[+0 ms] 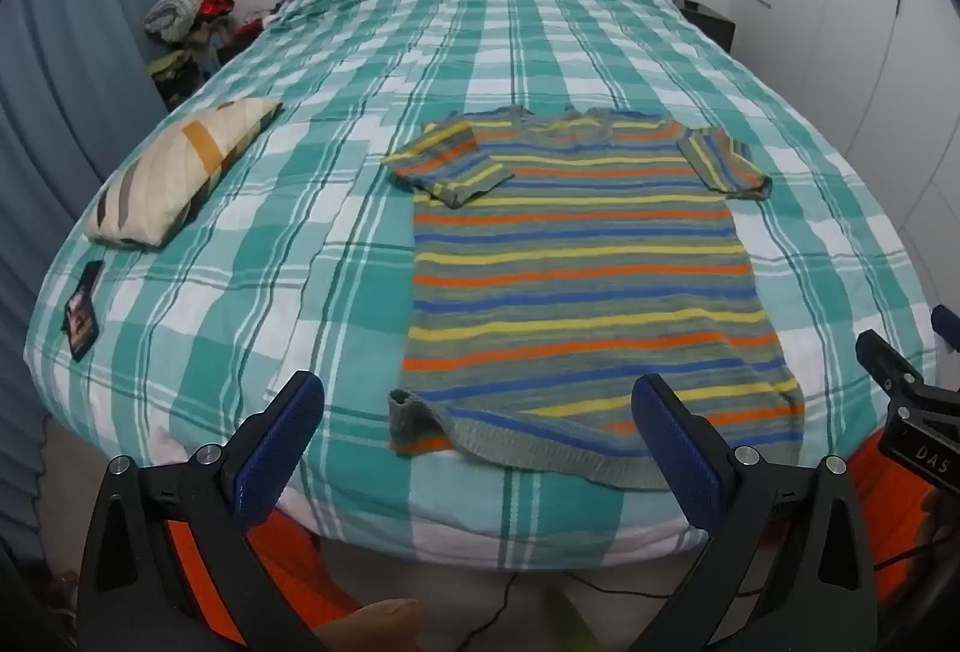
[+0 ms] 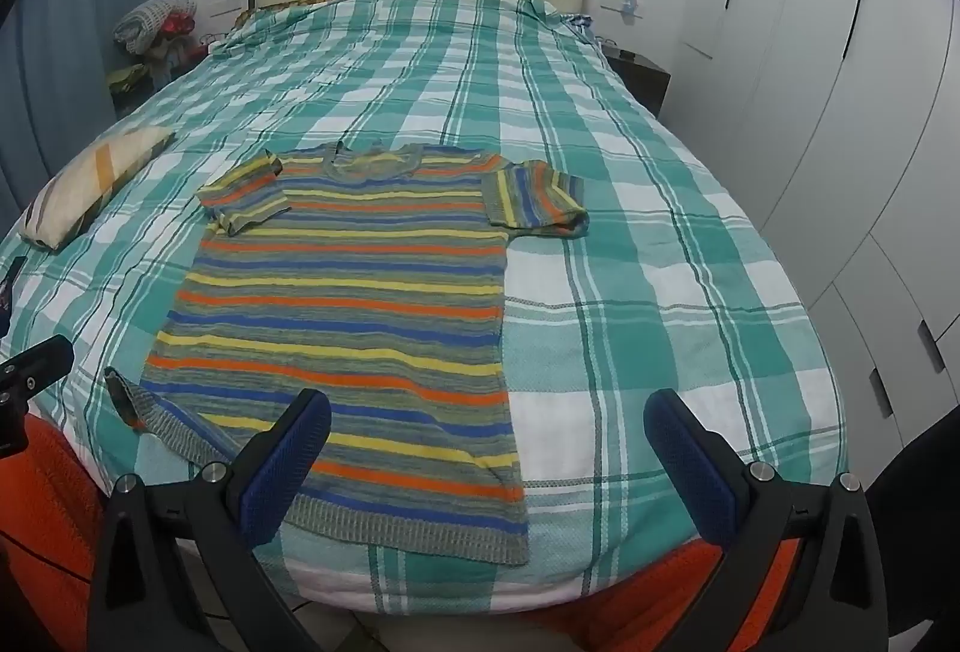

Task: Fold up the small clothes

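A small striped knit T-shirt point(image 1: 576, 268) in grey, orange, yellow and blue lies flat, face up, on the bed, neck toward the headboard; it also shows in the right wrist view point(image 2: 354, 316). Its left sleeve point(image 1: 447, 160) is folded in over the chest, its right sleeve point(image 1: 723, 160) lies outward. The hem's left corner point(image 1: 408, 412) is curled up. My left gripper point(image 1: 477, 454) is open and empty, held above the hem near the bed's foot. My right gripper point(image 2: 486, 472) is open and empty over the hem's right corner.
The bed point(image 1: 252, 244) has a teal and white plaid cover. A folded cream pillowcase point(image 1: 180, 166) and a dark phone-like item point(image 1: 84, 310) lie at its left. A clothes pile point(image 1: 186, 22) sits far left. A white wardrobe point(image 2: 840, 112) stands right. A cable point(image 1: 498, 610) runs on the floor.
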Demonstrator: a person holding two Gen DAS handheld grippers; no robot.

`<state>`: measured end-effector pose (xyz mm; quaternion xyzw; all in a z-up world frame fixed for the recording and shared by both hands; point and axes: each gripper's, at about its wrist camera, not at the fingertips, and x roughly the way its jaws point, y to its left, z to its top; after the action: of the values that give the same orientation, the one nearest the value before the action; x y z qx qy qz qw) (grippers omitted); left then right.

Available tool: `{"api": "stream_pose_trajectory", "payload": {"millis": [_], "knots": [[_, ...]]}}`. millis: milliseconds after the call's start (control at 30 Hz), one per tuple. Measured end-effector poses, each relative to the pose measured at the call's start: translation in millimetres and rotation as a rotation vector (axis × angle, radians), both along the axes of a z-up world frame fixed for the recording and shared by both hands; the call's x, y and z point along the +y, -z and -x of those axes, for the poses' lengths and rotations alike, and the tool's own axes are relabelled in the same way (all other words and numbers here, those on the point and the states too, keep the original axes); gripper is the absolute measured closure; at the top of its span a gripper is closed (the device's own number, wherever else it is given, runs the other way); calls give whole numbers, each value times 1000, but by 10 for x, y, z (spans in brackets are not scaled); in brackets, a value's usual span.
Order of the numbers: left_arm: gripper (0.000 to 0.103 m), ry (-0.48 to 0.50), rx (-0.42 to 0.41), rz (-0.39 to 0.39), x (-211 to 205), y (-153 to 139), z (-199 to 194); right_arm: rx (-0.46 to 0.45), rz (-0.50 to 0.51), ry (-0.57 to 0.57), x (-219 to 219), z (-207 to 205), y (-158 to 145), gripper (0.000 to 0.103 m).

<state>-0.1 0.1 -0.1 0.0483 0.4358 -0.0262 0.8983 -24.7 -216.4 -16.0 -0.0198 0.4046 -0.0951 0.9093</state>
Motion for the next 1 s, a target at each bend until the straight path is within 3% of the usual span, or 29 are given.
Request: {"api": "stream_pose_trajectory", "payload": {"millis": [300, 567, 733, 1000], "knots": [[1, -5, 13, 11, 35, 46, -28, 13, -6, -20, -18, 8, 12, 0], [1, 17, 7, -45, -101, 117, -13, 59, -15, -6, 20, -79, 145, 0], [1, 53, -13, -36, -188, 89, 53, 24, 8, -12, 101, 44, 57, 0], [1, 56, -24, 1, -96, 53, 137, 62, -10, -51, 268, 68, 147, 0]]}}
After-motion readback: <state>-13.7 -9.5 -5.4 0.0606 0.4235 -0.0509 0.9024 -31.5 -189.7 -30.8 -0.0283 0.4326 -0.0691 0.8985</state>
